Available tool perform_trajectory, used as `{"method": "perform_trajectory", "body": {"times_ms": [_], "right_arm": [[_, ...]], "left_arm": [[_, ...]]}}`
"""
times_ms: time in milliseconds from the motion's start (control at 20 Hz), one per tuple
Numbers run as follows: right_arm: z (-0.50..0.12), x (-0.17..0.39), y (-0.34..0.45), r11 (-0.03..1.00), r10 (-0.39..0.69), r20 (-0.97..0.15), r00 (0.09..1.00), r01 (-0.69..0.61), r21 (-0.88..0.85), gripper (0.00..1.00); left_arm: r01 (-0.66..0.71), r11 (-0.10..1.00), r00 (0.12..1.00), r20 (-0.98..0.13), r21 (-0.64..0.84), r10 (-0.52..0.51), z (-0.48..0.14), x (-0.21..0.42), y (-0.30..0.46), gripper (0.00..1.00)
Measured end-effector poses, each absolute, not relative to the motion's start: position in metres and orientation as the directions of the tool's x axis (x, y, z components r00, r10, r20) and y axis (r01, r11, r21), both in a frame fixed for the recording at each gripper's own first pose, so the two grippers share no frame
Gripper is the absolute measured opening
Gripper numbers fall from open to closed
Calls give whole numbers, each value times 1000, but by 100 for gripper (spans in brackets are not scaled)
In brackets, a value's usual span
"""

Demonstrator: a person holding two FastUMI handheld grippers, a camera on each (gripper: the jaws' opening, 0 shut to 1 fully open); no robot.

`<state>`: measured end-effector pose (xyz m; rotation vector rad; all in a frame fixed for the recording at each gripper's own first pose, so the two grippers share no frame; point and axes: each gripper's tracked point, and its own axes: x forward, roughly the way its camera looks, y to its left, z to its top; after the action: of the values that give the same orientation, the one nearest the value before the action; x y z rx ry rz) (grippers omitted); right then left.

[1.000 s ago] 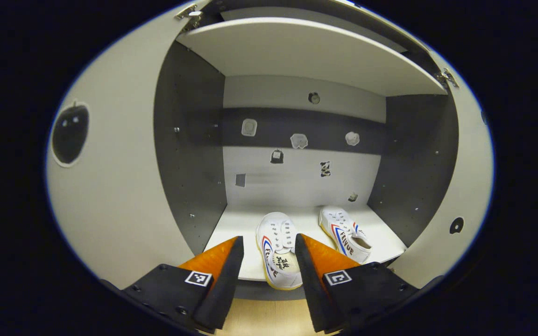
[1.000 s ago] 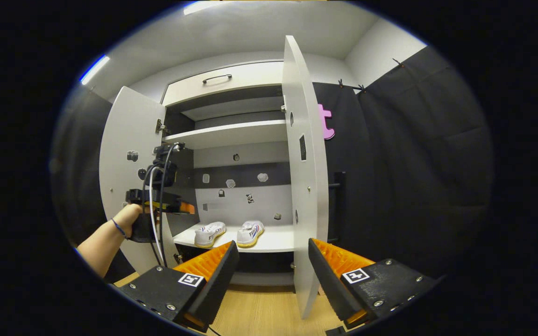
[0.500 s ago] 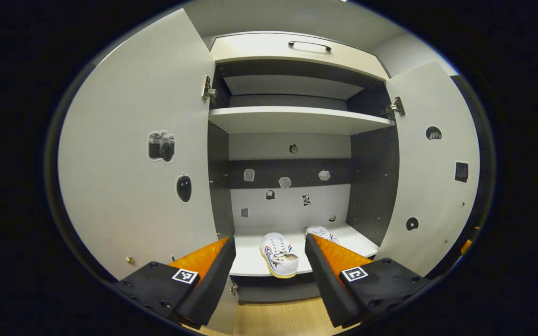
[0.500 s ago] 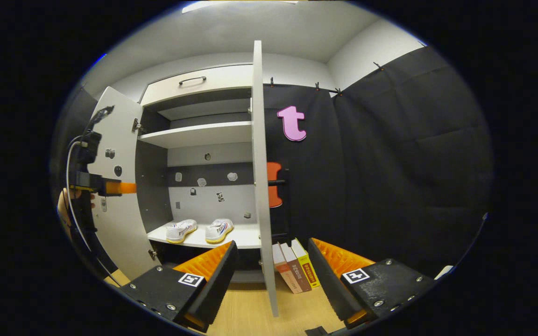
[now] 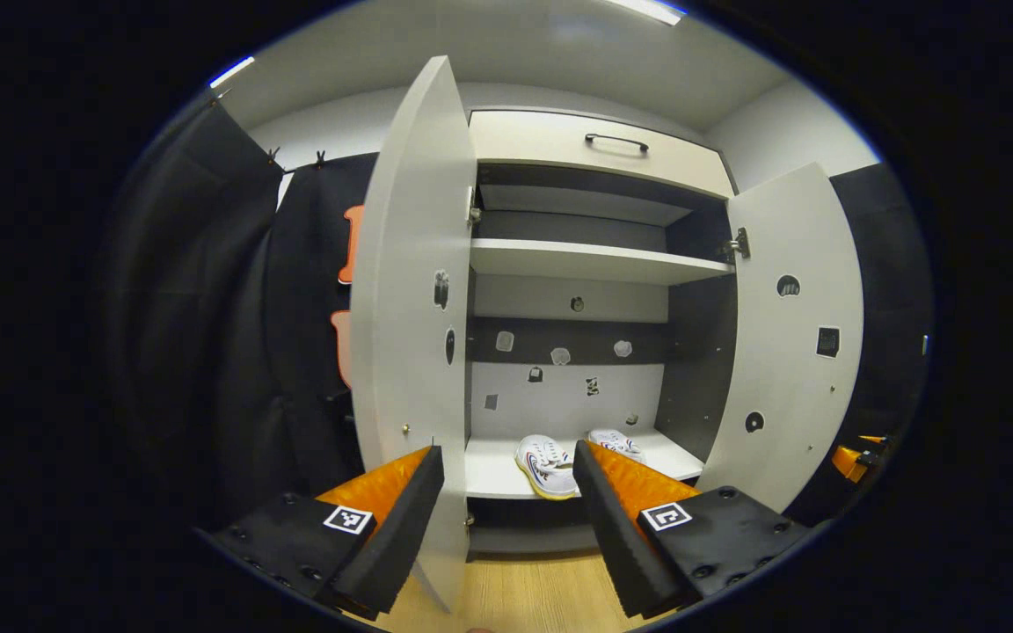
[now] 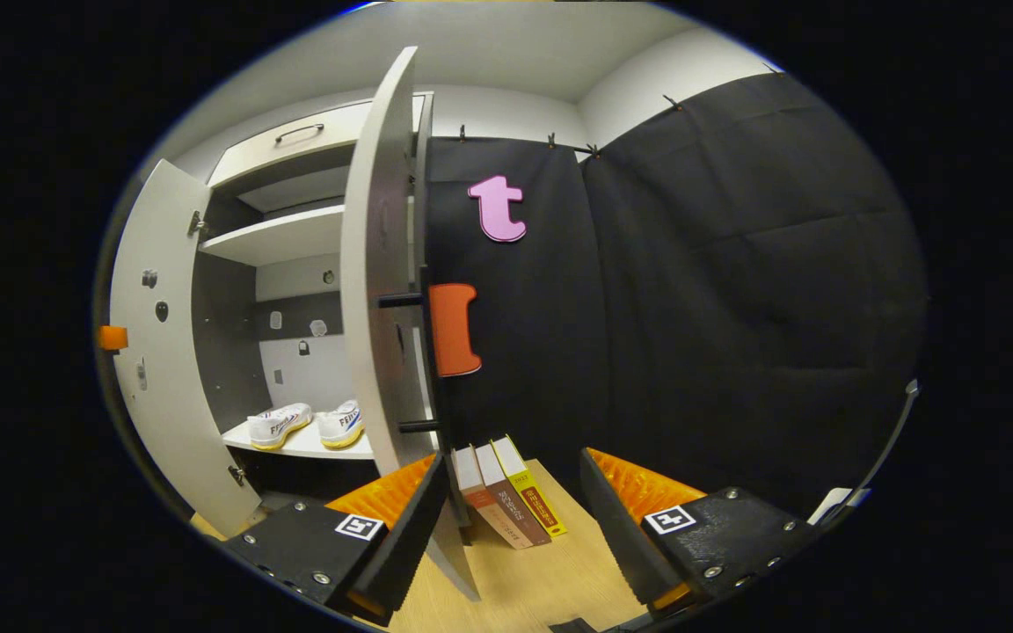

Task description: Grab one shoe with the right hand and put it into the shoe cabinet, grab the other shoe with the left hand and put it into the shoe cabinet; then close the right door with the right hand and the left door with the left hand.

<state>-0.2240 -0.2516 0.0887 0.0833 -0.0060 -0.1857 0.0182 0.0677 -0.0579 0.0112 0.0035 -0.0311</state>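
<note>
Two shoes [image 5: 547, 464] [image 5: 616, 442], two doors [image 5: 410, 308] [image 5: 792, 334], three books [image 6: 511, 492].

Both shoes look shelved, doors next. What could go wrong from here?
1. The near white canvas shoe sits by the lower shelf's front edge; a closing door may clip it.
2. The right gripper is open beside the white right door, near the leaning books; it could knock them.

Matt off-white laminate doors [image 5: 410, 334] front a shoe cabinet whose dark grey inner panels [image 5: 691, 352] look equally dull. Small metal hinges [image 5: 739, 244] glint at the door edges. Two white canvas shoes [image 6: 280, 425] rest on a smooth pale shelf [image 5: 493, 466]. Light wood-grain flooring [image 6: 542, 571] carries three glossy-covered paper books [image 6: 506, 492] against black cloth [image 6: 735, 308].
</note>
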Motion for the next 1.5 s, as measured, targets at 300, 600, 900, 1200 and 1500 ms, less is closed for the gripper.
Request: {"method": "perform_trajectory", "body": {"times_ms": [300, 600, 900, 1200, 1500], "right_arm": [[74, -188, -264, 981, -189, 22, 982, 188, 42, 92], [67, -183, -235, 993, -98, 11, 995, 97, 73, 92], [63, -186, -221, 995, -83, 3, 997, 83, 59, 98], [62, -191, -182, 998, -4, 5, 1000, 3, 61, 88], [61, -179, -121, 989, 132, 8, 991, -133, 62, 88]], "left_arm": [[29, 999, 1000, 4, -18, -29, -61, -20, 87, 97], [-27, 1000, 1000, 8, -4, 27, -61, -42, 114, 97], [-55, 998, 998, 12, -8, 55, -58, -50, 127, 97], [-60, 998, 998, 8, -13, 60, -58, -46, 127, 99], [-59, 998, 998, 10, -14, 59, -58, -42, 123, 97]]}}
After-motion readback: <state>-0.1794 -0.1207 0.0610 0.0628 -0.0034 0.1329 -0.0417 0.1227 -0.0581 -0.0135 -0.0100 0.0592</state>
